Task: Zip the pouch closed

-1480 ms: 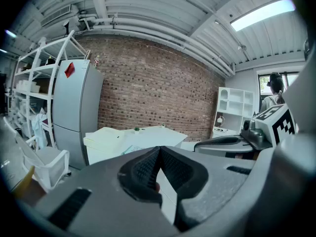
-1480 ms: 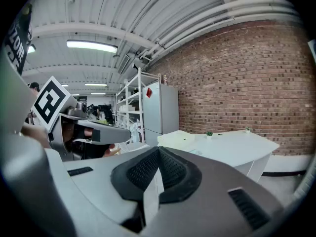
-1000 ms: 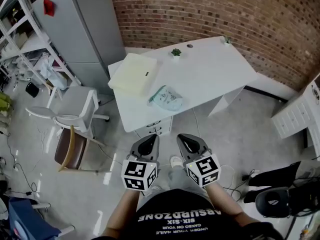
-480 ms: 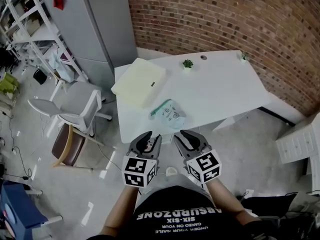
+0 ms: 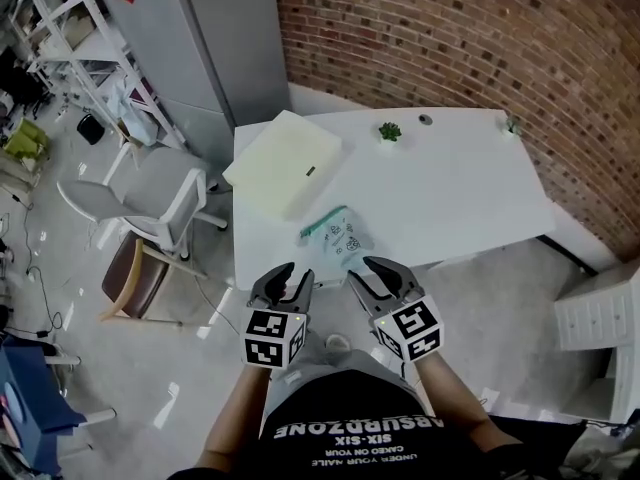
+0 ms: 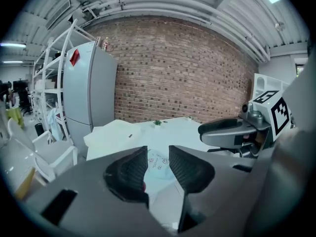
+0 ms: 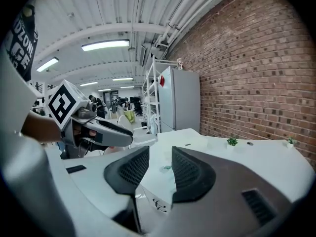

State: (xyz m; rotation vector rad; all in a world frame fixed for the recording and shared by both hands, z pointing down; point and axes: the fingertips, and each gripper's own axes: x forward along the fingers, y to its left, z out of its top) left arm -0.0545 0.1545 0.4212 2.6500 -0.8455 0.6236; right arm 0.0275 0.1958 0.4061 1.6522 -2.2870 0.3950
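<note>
The pouch [image 5: 336, 234] lies flat on the white table [image 5: 455, 193], close to its near edge and just beside the corner of a cream pad [image 5: 288, 163]. A small plant [image 5: 389, 131] stands at the far side, towards the brick wall [image 5: 470, 38]. The person holds both grippers out by the near edge, side by side, pointing at the pouch and tilted a little downward. The left gripper [image 5: 288, 275] has just been opening its jaws, which stand apart with nothing between them. The right gripper [image 5: 366, 272] has likewise just been opening and holds nothing. Neither touches the pouch. A grey chair [image 5: 150, 203] and a fridge [image 5: 215, 48] stand left of the table.
</note>
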